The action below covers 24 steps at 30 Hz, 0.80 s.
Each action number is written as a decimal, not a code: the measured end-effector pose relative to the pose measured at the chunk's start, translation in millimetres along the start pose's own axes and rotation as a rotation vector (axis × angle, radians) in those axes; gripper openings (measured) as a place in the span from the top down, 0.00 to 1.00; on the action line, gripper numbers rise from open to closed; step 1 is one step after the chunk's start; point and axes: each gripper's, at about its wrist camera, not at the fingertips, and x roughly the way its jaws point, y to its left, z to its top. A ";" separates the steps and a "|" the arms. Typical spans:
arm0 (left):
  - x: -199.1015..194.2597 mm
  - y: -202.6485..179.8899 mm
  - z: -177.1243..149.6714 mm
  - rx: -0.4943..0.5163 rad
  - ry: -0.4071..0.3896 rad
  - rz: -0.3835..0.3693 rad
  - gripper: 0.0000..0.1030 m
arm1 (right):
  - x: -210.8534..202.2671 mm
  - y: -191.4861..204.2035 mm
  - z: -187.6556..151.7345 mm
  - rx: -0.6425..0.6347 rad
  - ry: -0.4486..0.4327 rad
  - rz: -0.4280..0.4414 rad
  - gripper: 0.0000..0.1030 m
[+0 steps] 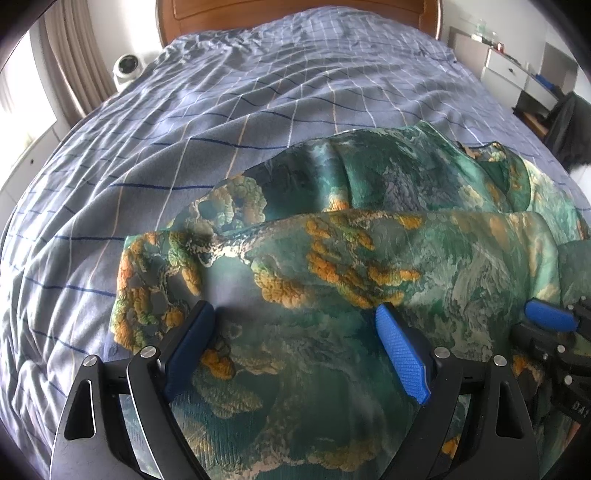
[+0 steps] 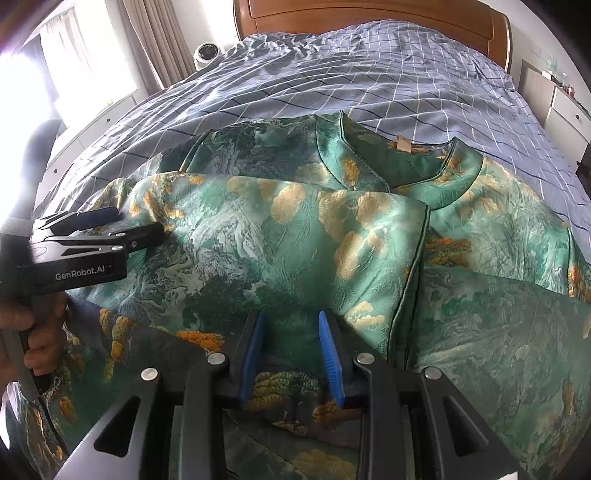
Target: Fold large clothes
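Green garment (image 2: 258, 236) on checked bedspread (image 2: 369, 74), white camera (image 2: 207, 53) beside wooden headboard (image 2: 369, 11)

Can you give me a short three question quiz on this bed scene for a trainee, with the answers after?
1. True or false: the green patterned garment lies on a bare wooden floor.
2. Which gripper has its jaws wider apart: A, the left gripper, or B, the right gripper?
3. Fill in: the garment's collar points toward the wooden ____ of the bed.

Key
1. False. It lies on the blue checked bedspread.
2. A. The left one's jaws stand wide over the fabric; the right one's are much narrower.
3. Headboard.
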 end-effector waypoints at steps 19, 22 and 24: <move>-84.3 -6.7 -70.0 0.049 -0.029 -0.092 0.12 | -65.8 7.2 -25.8 0.036 -0.001 -0.050 0.59; -103.0 -15.1 -98.8 0.066 -0.027 -0.108 0.12 | -96.0 8.4 -59.0 0.013 0.002 -0.100 0.56; -110.7 -22.9 -120.7 0.082 -0.015 -0.107 0.12 | -115.2 6.3 -89.4 0.000 0.019 -0.172 0.56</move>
